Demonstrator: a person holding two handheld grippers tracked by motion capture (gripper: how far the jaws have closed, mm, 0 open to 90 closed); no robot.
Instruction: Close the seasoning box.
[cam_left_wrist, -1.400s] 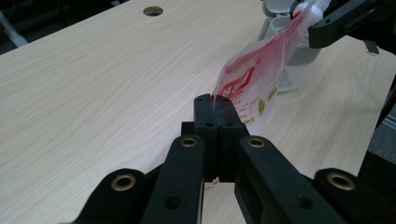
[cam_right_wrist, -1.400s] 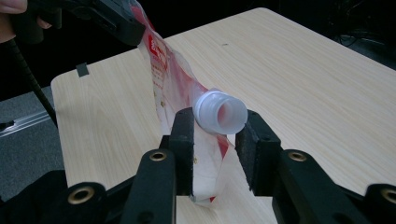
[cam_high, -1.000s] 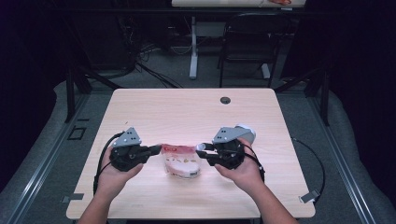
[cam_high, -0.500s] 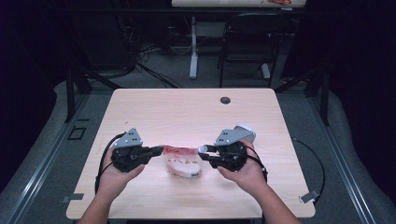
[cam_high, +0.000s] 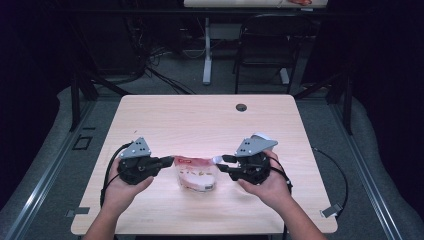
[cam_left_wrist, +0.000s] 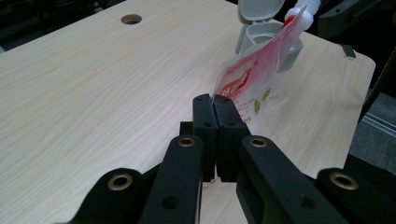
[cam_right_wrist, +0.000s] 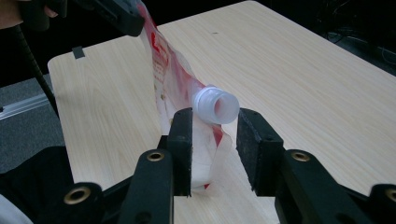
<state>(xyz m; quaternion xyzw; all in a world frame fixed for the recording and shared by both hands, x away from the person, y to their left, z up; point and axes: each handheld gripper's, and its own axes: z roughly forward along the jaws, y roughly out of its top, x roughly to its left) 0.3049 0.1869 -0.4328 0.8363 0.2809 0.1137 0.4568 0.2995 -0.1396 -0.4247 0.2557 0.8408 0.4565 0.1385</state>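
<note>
A red and white spouted pouch (cam_high: 196, 175) (cam_left_wrist: 252, 79) (cam_right_wrist: 163, 70) is stretched between the two grippers over the table's front half. My left gripper (cam_high: 172, 160) (cam_left_wrist: 215, 100) is shut on the pouch's flat edge. The right gripper (cam_high: 220, 163) (cam_right_wrist: 215, 114) has the white spout (cam_right_wrist: 217, 105) (cam_high: 217, 159) between its pads. Its jaws have just been opening a little, and the pads still touch the spout's sides. In the right gripper view the left gripper (cam_right_wrist: 112, 14) holds the far end. A grey flip-lid container (cam_left_wrist: 266, 32) (cam_high: 262, 136) stands open behind the pouch.
The wooden table (cam_high: 200, 120) has a cable hole (cam_high: 241, 107) (cam_left_wrist: 131, 19) near its far edge. A chair (cam_high: 265, 50) and another table's leg (cam_high: 207, 55) stand beyond it on the dark floor. Cables trail from both grippers off the table's sides.
The right hand has shifted very slightly to the right with the spout. The left hand and the pouch's body have stayed put.
</note>
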